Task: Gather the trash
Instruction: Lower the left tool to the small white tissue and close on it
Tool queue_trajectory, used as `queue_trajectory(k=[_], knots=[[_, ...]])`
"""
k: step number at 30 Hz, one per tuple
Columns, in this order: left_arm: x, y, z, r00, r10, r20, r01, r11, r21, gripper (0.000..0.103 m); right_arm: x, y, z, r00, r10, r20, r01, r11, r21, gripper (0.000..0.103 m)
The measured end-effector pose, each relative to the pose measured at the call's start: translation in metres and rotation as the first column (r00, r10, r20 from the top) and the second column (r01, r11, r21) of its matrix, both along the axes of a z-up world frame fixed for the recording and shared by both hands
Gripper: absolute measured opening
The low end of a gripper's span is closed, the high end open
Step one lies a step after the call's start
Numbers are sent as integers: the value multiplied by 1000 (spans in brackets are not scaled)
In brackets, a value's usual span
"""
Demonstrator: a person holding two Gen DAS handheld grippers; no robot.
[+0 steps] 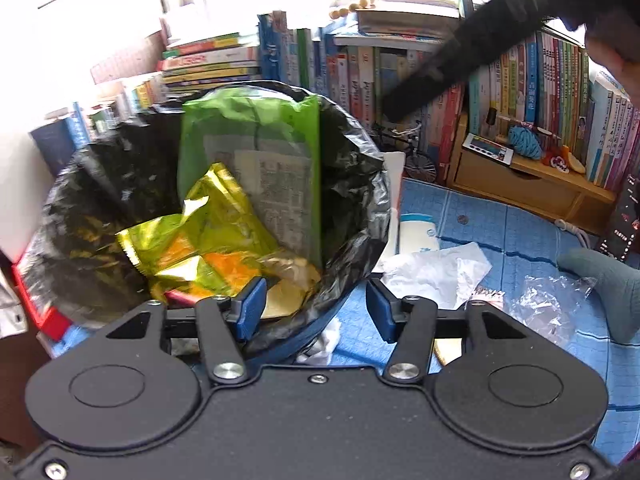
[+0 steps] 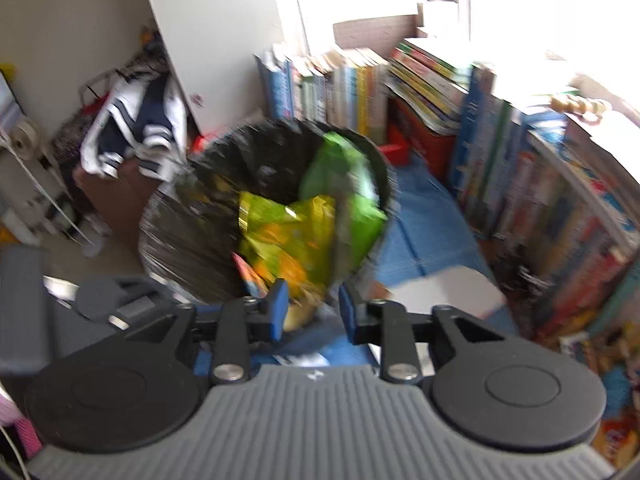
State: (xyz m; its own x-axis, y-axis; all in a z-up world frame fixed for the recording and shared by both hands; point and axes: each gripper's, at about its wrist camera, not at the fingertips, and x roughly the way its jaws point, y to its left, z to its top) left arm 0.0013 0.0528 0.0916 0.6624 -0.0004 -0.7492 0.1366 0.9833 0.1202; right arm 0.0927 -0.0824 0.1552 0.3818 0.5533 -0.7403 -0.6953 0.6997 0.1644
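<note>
A bin lined with a black bag (image 1: 352, 184) (image 2: 176, 236) stands on the blue mat (image 1: 520, 232). Inside lie a tall green packet (image 1: 256, 136) (image 2: 348, 184) and a crumpled yellow snack wrapper (image 1: 200, 240) (image 2: 288, 232). My left gripper (image 1: 316, 312) hangs open over the bin's near rim, nothing between its blue pads. Right of it on the mat lie a crumpled white paper (image 1: 436, 272) and a clear plastic wrapper (image 1: 552, 304). My right gripper (image 2: 312, 308) is open and empty above the bin's near edge; that view is blurred by motion.
Rows of books (image 1: 360, 72) (image 2: 500, 152) stand behind the bin. A low wooden shelf (image 1: 528, 184) holds small items. A dark sleeve (image 1: 500, 32) crosses the upper right. A grey-socked foot (image 1: 612, 284) rests on the mat. Clothes (image 2: 136, 128) hang at left.
</note>
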Motion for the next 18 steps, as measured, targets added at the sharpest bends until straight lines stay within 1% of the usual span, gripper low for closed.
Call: queue_trajectory(k=[3,6,8,11,12,13,15,18], knots=[[-21,-2,10,999,7,41,-9,999,42,56,2,-18,-11,999,-50,-10,49,999,-9,57],[-36,-9,23,998,-2,63,-3,997,82,58,7,-31,-25,994,-107,-19,108,994,10,60],[-43,-13,32,998,-14,57,10,998,68,58,9,-38,-35,990,-139,-37,139,990,1,62],[-54,-20,42,998,-37,46,36,999,23,58,7,-48,-49,983,-177,-55,177,984,-13,65],[-58,-23,43,998,-47,41,46,999,11,62,7,-51,-54,980,-190,-66,189,982,-14,68],[-60,-25,43,998,-57,35,57,998,4,69,6,-54,-60,976,-201,-80,200,980,-19,70],[-65,-32,39,997,-81,20,81,997,-9,74,6,-57,-73,970,-216,-114,212,976,-48,70],[-68,-43,24,994,-110,-14,110,993,-37,76,3,-59,-91,966,-223,-132,212,973,-93,71]])
